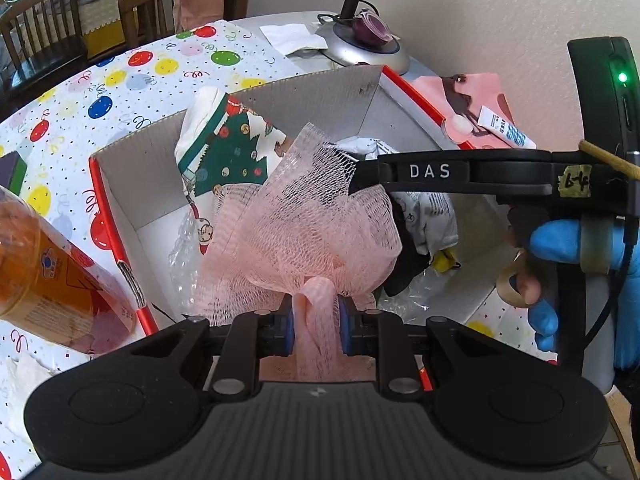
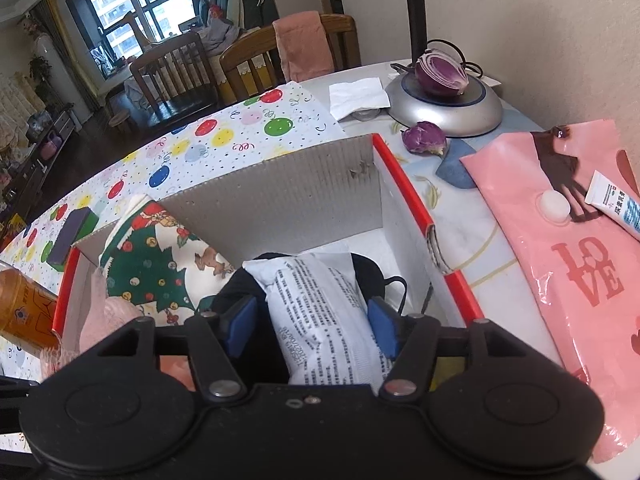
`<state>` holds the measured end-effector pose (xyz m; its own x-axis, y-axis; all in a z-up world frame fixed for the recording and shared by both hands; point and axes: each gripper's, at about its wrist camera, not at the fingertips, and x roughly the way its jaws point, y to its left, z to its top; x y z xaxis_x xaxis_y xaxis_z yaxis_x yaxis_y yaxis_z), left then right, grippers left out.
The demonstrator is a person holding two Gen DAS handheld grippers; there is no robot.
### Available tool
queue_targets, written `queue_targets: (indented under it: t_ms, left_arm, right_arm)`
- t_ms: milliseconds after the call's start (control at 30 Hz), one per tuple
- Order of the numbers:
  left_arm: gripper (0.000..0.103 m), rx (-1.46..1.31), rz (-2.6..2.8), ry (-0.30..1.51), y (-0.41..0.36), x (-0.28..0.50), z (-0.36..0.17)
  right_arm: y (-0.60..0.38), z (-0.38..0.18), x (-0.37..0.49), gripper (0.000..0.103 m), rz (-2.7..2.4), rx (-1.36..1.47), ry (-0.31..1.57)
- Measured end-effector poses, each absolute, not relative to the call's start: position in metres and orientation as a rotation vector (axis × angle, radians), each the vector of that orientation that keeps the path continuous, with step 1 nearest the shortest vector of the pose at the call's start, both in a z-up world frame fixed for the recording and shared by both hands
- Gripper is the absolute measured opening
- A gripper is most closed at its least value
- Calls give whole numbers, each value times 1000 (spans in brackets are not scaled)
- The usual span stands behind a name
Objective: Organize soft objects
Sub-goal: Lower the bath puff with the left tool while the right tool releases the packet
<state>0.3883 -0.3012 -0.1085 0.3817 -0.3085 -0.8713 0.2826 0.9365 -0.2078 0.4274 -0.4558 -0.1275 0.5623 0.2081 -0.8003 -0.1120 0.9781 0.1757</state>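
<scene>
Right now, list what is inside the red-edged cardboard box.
Inside the cardboard box: a Christmas-tree cloth, a white printed packet over something black, and the pink mesh pouf held by the left gripper. The items cover most of the box floor.

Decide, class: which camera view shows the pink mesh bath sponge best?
The left wrist view: the pink mesh sponge fills the middle, its loop pinched in the left gripper over the cardboard box. The right wrist view catches only a pink edge at lower left.
</scene>
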Motion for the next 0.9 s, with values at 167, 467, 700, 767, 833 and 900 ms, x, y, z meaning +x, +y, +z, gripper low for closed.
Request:
queue_targets:
  t_ms: [167,467,700,767,833,900]
  left_arm:
    - [23,-38,-385,1108,-298,386,-108]
    - [69,-68,-400,1047,-288,374,-100]
    - [69,-92,-414,998,-277,363,-85]
    - [69,-97,-421,979,-273,358,-79]
    - [69,-100,-427,958,-268,353,-72]
    - [69,-103,-433,935,-263,348,-65]
  right_arm:
    - [-456,-126,426,64,190,106,957]
    - [-459,-117,417,67,190,87,960]
    - [-465,-101,407,76,180,83,937]
    - [-465,-94,402,77,178,86,926]
    - [-466,-87,397,78,178,87,911]
    - [-466,-78,391,80,182,91,897]
